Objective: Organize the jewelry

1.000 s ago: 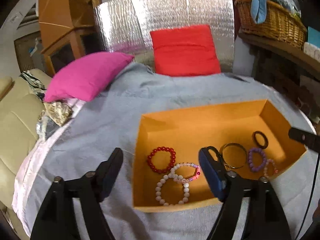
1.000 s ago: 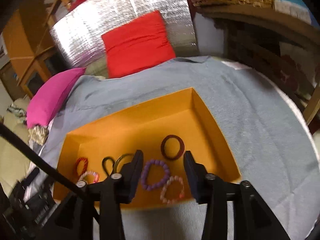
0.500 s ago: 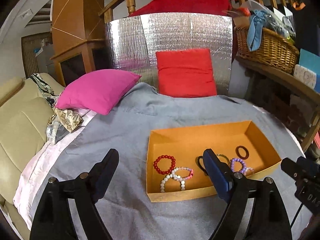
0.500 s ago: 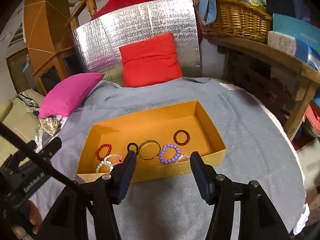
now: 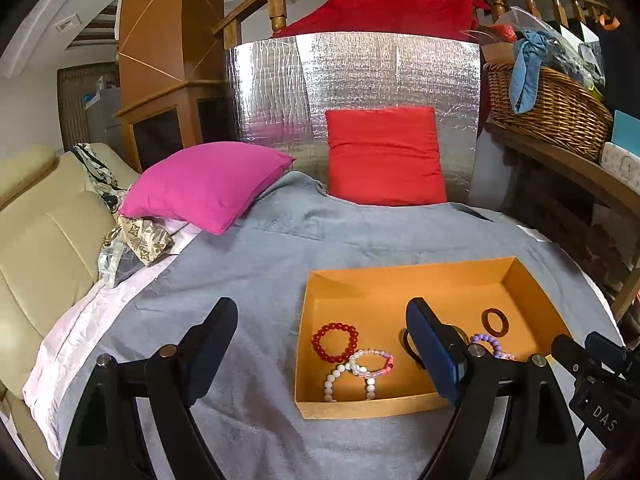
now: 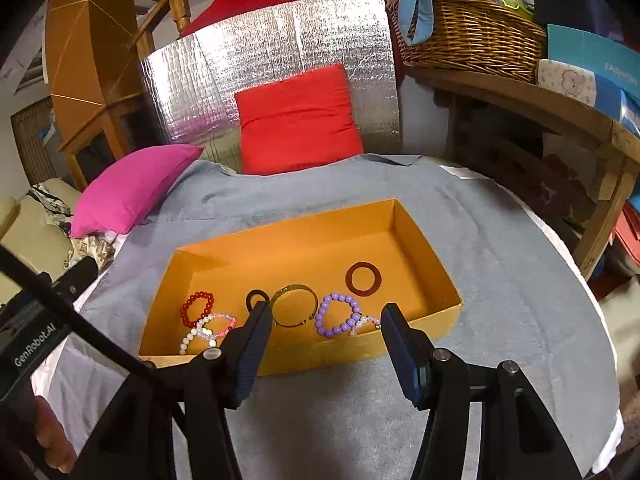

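1. Left wrist view: the left tongs point(image 5: 320, 344) stand spread wide with nothing between them, hanging above the grey blanket point(image 5: 260, 272) short of the orange tray point(image 5: 380, 408).
2. Relative to these tongs, the tray lies ahead and to the right. The red bead bracelet point(image 5: 335, 342) sits just inside the right finger, with the white bead bracelet point(image 5: 349, 380) and a pink bead bracelet point(image 5: 372, 363) overlapping just below it.
3. The dark red ring point(image 5: 495, 321) lies beyond the right finger, well apart from the red beads. A purple bead bracelet point(image 5: 486, 342) peeks out beside that finger.
4. Right wrist view: the right tongs point(image 6: 324, 344) are partly spread and empty; their jaws have just been opening, with no piece between them.
5. Straight ahead of them, just over the tray's near wall, lie the purple bead bracelet point(image 6: 338, 316) and the gold bangle point(image 6: 295, 310). A small black ring point(image 6: 258, 300) shows at the left finger's tip.
6. Every piece seen lies in the tray, so the step looks like backing off to survey, or readying a rearrangement.
7. To do it well: approach any piece from above, clearing the tray's near wall first.
8. Pinch one bead strand only; the white and pink strands overlap and would likely drag together.
9. The flat dark red ring probably needs a finger slid under its edge.
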Action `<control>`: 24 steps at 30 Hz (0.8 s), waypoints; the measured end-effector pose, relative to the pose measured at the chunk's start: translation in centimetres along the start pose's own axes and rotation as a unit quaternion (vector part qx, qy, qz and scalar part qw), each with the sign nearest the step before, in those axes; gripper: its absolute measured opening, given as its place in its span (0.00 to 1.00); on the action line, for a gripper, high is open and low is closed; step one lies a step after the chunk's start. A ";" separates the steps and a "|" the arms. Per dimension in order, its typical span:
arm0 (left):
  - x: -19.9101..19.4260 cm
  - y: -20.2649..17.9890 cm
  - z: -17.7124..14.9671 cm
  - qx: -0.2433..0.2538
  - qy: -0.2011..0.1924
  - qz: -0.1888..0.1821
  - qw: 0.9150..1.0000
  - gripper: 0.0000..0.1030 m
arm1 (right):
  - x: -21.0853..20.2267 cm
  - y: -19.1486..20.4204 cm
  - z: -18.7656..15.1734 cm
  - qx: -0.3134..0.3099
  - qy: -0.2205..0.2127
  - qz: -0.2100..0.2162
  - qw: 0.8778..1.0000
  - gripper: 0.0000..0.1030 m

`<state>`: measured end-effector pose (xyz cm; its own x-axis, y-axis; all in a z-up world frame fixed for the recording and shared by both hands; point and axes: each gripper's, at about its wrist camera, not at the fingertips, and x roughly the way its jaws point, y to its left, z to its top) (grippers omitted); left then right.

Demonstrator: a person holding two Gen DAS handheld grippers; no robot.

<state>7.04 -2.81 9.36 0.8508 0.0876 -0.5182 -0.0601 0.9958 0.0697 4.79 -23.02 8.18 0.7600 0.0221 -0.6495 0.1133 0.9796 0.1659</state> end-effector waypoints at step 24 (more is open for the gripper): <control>-0.7 -0.9 -0.6 0.044 -0.016 0.012 0.999 0.84 | -0.1 0.7 0.2 0.001 -0.016 0.001 1.000 0.59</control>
<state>6.15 -3.75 9.19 0.8658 0.1085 -0.4885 -0.0351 0.9870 0.1571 4.89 -22.35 8.50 0.7801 0.0173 -0.6254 0.1130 0.9793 0.1680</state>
